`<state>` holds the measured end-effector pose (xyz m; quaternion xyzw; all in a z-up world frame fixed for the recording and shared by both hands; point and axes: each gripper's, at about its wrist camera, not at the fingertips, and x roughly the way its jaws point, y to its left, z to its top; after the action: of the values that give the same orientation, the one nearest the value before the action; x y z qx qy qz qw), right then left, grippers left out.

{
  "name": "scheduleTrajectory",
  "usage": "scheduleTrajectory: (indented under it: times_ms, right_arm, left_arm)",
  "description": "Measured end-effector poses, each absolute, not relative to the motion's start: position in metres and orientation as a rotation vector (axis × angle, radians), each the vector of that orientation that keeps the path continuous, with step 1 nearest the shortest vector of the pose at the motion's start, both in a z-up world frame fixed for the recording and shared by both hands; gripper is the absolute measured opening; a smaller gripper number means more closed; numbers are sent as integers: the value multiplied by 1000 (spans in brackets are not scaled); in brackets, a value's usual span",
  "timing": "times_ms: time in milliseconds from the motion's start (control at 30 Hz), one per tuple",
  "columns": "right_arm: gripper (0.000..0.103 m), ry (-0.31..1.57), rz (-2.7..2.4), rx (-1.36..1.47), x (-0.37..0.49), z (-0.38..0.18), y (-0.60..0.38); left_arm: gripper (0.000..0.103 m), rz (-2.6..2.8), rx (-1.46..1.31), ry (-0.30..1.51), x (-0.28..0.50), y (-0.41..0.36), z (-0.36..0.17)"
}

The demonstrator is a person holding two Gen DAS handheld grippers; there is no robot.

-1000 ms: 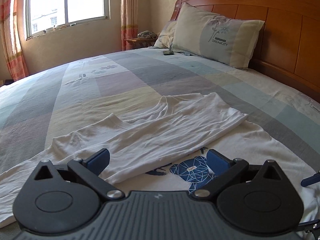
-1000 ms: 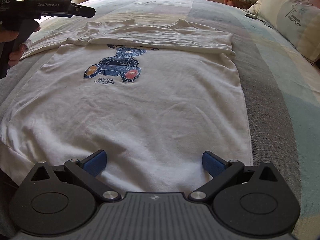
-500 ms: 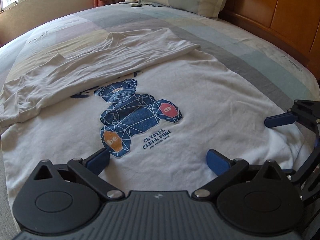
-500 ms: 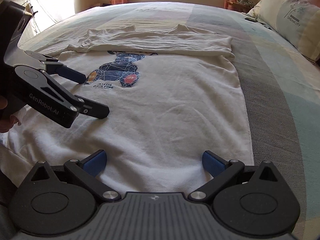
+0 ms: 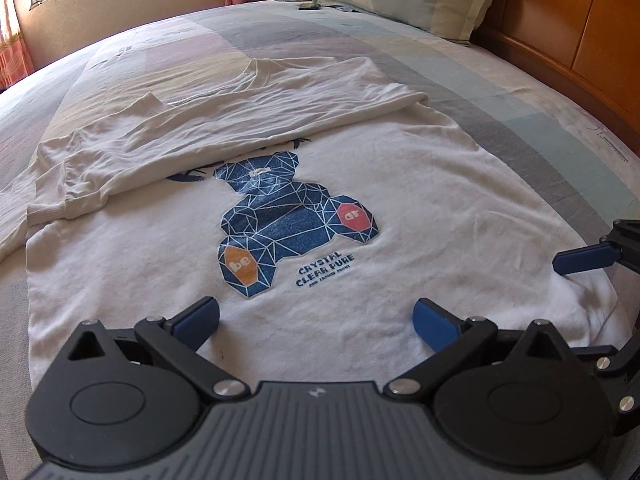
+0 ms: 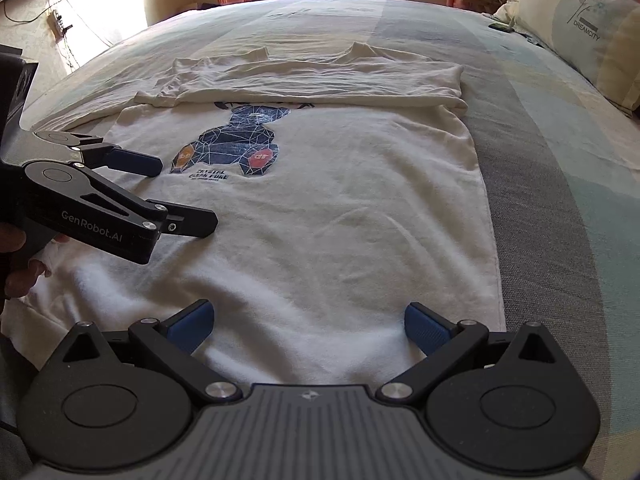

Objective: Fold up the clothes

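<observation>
Left wrist view shows the white T-shirt lying flat on the bed, sleeves folded across its top. Both the left gripper and the right gripper hover over its hem, fingers spread wide, holding nothing.

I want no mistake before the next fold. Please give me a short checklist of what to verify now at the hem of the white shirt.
1. Left gripper open: ok, its jaws stand wide.
2. Right gripper open: ok, wide too.
3. Both near the hem of the white shirt: ok.
4. Hem cloth between the fingers: cannot tell, the gripper bodies hide the edge.
5. Sleeves folded across the top: ok.
6. Shirt body flat: ok, only light wrinkles.
</observation>
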<state>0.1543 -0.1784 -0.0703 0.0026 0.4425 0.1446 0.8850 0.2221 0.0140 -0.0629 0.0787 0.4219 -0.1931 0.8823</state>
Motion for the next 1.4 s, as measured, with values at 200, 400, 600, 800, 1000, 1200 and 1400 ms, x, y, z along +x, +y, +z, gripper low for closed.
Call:
scheduleTrajectory:
  times_ms: [200,400,600,800,1000,1200,1400]
  right_arm:
    - [103,888,313,69,138,-74,-192]
    - [103,813,317,107,134,-82,-198]
    - [103,807,280,219,122,-75,-207]
    - [103,795,249,194,89,-55,-211]
    - [103,760,229,196,68,-37,-212]
    - [103,713,285,204,66,-37,-206]
    - [103,697,460,168,80,-44,-191]
  left_arm:
    - [102,-375,78,870,189,29,-73]
    - [102,-330,77,887,171,24,-69]
    - [102,-351,35,876,144,27,-69]
    - [102,-387,-9,838,127,30,-68]
    - [102,-412,-16,803,117,34,-74]
    - [102,-417,-35,793,116,39,-67]
    - [102,-385,-77,723,118,51,-38]
